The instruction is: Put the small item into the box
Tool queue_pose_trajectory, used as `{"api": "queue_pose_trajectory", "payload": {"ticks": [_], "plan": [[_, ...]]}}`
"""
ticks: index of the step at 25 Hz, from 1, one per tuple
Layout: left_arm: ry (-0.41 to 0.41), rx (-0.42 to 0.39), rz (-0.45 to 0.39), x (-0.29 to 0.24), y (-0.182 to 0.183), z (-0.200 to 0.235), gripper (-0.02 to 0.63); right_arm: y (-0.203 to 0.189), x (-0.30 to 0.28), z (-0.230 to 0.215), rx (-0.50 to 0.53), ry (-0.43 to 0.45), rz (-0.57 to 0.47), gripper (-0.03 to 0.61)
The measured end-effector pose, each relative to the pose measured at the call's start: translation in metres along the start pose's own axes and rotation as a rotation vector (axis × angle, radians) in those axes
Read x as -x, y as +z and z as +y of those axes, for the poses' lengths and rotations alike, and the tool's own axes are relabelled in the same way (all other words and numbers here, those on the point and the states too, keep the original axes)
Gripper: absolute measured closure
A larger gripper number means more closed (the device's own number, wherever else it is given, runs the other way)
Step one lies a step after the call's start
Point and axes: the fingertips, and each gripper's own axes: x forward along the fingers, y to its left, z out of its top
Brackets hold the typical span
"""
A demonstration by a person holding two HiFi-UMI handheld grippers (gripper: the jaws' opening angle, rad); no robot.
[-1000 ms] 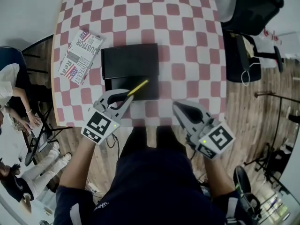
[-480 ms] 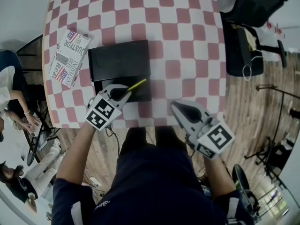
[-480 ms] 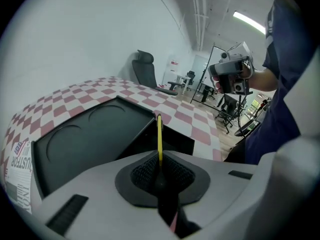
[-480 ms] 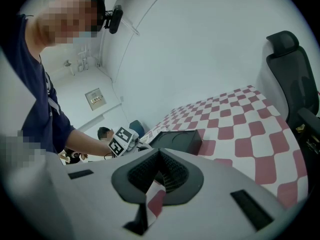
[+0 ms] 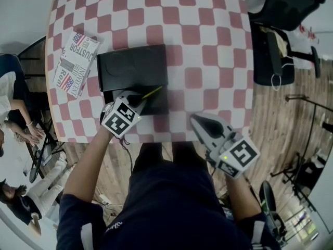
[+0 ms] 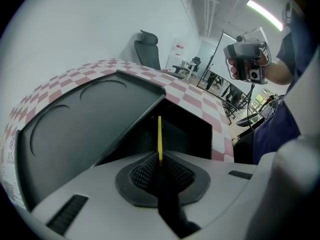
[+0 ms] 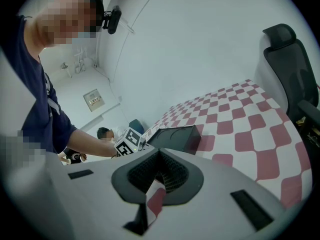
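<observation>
A black box [image 5: 134, 66] lies on the checkered table [image 5: 208, 40], its lid [image 6: 85, 124] swung back and the open compartment [image 5: 156, 104] toward me. My left gripper [image 5: 138, 102] hangs at the compartment's near edge, shut on a thin yellow pencil [image 5: 152, 92] that points out over the opening. In the left gripper view the pencil [image 6: 159, 136] sticks up from between the pads of the left gripper [image 6: 160, 160], aimed into the dark compartment [image 6: 187, 134]. My right gripper [image 5: 197, 120] is at the table's front edge, shut and holding nothing; its own view of the right gripper [image 7: 159, 157] shows the box [image 7: 175, 138] beyond.
A folded newspaper [image 5: 77, 62] lies left of the box. A black office chair [image 5: 283, 7] stands at the table's right. People sit low at the left [image 5: 15, 105]. A person holding a camera rig [image 6: 248, 56] stands beyond the table.
My left gripper has moved forward with the pencil, closer to the box's open compartment, and its marker cube has turned. The right gripper has stayed put.
</observation>
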Motion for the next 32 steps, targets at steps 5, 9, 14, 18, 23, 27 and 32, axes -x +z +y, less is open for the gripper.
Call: {"api": "queue_pose_trajectory", "payload": {"ticks": [5,9,14,18,23,27,32], "plan": [[0.014,0.005,0.032,-0.007,-0.004,0.002,0.567,-0.004,-0.001,-0.003,-0.015,0.001,0.01,0.563],[0.034,0.004,0.062,-0.01,-0.01,0.006,0.566,-0.006,-0.002,-0.002,-0.015,0.003,0.017,0.563],[0.05,-0.021,0.068,-0.011,-0.009,0.006,0.563,-0.007,-0.002,-0.003,-0.014,0.007,0.021,0.563],[0.043,-0.033,0.073,-0.011,-0.009,0.001,0.527,-0.005,-0.003,-0.002,-0.01,0.012,0.022,0.563],[0.041,-0.036,0.076,-0.011,-0.009,-0.003,0.49,-0.004,-0.006,0.002,-0.003,0.017,0.02,0.563],[0.055,-0.039,0.064,-0.006,-0.007,-0.003,0.473,-0.002,-0.007,0.004,0.005,0.016,0.017,0.563],[0.068,-0.022,0.02,0.011,0.0,-0.006,0.471,-0.001,-0.007,0.006,0.007,0.006,0.012,0.563]]}}
